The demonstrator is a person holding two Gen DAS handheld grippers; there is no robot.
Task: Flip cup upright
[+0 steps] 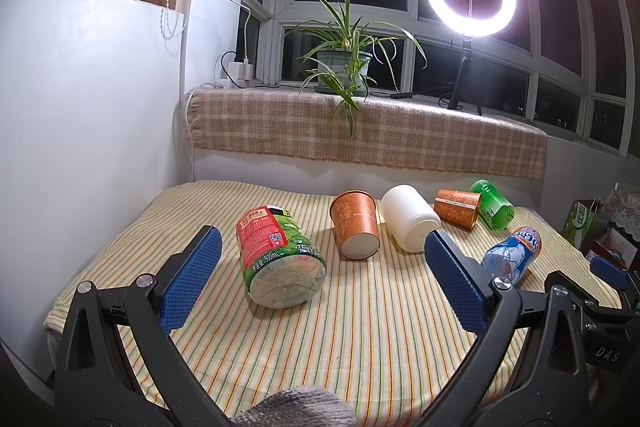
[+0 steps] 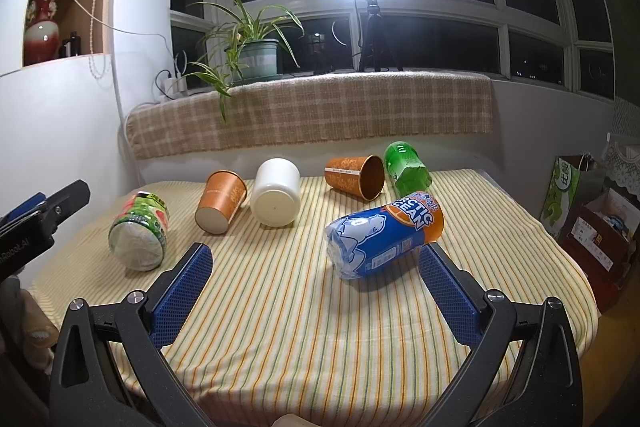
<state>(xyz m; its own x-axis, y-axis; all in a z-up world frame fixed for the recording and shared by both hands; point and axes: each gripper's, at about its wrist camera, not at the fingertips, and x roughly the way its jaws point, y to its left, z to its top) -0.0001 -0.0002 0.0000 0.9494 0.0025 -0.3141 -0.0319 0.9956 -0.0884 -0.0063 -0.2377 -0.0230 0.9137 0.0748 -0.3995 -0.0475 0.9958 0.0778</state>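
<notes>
- Left wrist view: the left gripper [image 1: 322, 259] has its blue-padded jaws spread wide above the yellow striped cloth-covered table [image 1: 360, 331], holding nothing.
- Between and beyond the jaws, a green-and-red labelled plastic bottle [image 1: 278, 257] lies on its side with its base toward the camera.
- Just right of it, an orange patterned paper cup [image 1: 355, 225] lies tipped over, its white bottom facing the camera.
- A white plastic cup [image 1: 409, 217] lies on its side beside that cup, close to or touching it.
- Farther right lie a second orange paper cup [image 1: 458, 209] and a green plastic bottle [image 1: 493, 205], side by side.
- A blue-and-orange labelled plastic bottle [image 1: 514, 253] lies near the right jaw, and part of the right gripper [image 1: 608, 273] shows at the edge.
- Right wrist view: the right gripper [image 2: 316, 269] is also spread wide and empty, low over the table [image 2: 320, 327].
- The blue-and-orange bottle [image 2: 384, 241] lies just ahead, between the 2 jaws.
- Behind it, the second orange cup [image 2: 356, 177] lies with its open mouth toward the camera, next to the green bottle [image 2: 406, 163].
- The white cup [image 2: 277, 193] and first orange cup [image 2: 221, 201] lie left of centre, the green-and-red bottle [image 2: 140, 237] farther left.
- The left gripper [image 2: 44, 207] shows at the left edge.
</notes>
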